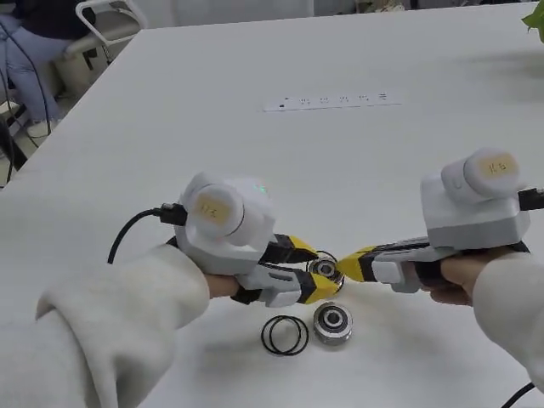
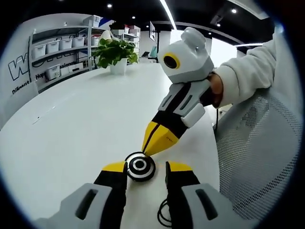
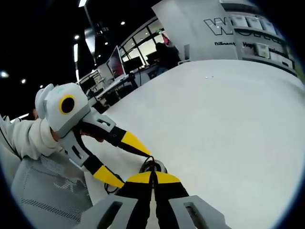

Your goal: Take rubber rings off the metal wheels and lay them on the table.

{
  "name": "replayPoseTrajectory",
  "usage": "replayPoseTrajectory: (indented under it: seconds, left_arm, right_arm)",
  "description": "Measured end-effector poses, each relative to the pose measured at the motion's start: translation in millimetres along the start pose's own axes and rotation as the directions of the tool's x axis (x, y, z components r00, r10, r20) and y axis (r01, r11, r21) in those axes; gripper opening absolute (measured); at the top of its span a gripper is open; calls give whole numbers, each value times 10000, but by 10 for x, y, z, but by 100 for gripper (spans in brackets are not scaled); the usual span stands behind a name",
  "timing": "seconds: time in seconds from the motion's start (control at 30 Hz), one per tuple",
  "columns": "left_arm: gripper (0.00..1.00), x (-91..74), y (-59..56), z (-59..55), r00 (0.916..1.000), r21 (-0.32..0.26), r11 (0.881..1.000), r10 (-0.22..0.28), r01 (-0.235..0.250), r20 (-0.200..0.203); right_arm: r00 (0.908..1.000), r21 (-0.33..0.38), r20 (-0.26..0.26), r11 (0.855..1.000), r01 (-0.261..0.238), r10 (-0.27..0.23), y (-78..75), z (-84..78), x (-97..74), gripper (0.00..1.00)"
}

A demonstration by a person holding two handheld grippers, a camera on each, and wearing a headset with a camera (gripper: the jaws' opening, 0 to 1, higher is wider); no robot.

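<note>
Left white-and-black gripper with yellow jaw tips [image 2: 147, 167] has its jaws spread apart, one on each side of a small round silver metal wheel [image 1: 324, 269]. One tip is right up against the wheel, and the other has a gap. The matching right gripper [image 3: 152, 175] comes in from the other side with its tips squeezed tight together at that wheel's rim. A thin black rubber loop [image 3: 146, 163] stands up off the wheel just past those tips, but I honestly can't tell if it's actually pinched.

Writing-wise, each gripper has a round yellowish sticker on top [image 1: 212, 210], with print too small to read. The wall lettering [image 2: 19, 67] starts with a big "W", and the smaller line under it is unreadable.

By my count there are two metal wheels. The second silver metal wheel [image 1: 332, 324] sits flat on the white table [image 1: 212, 127], close to the near edge. There are two loose black rubber rings [image 1: 285, 335], overlapping each other and lying just beside that second wheel. The white power strip [image 1: 331, 102] lies well apart from all this, toward the far edge.
</note>
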State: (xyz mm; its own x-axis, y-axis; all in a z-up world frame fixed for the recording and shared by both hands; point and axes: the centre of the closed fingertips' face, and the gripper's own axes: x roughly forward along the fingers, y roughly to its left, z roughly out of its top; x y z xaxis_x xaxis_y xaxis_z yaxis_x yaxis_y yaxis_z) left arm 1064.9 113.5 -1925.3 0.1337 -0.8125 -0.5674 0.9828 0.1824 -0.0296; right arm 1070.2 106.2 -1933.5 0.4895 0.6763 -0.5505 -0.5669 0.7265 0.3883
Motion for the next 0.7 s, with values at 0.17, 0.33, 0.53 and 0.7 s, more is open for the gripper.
replayPoseTrajectory:
  seconds: [0.17, 0.33, 0.53, 0.7]
  left_arm:
    - [45, -107, 37, 88, 9999, 246, 9996, 98, -101, 106]
    - [50, -256, 110, 117, 9995, 365, 9990, 269, -276, 189]
    - [56, -478, 158, 199, 9970, 333, 9982, 478, -499, 613]
    - [60, -621, 156, 224, 9952, 577, 9971, 451, -503, 870]
  right_arm:
    - [10000, 128, 45, 9999, 52, -53, -34, 1, -27, 0]
    - [9998, 253, 165, 9997, 55, -59, -32, 25, -46, 0]
    - [9993, 360, 384, 9994, 6, -20, -19, 73, -68, 0]
    - [9979, 596, 647, 9982, -74, 36, -13, 124, -100, 0]
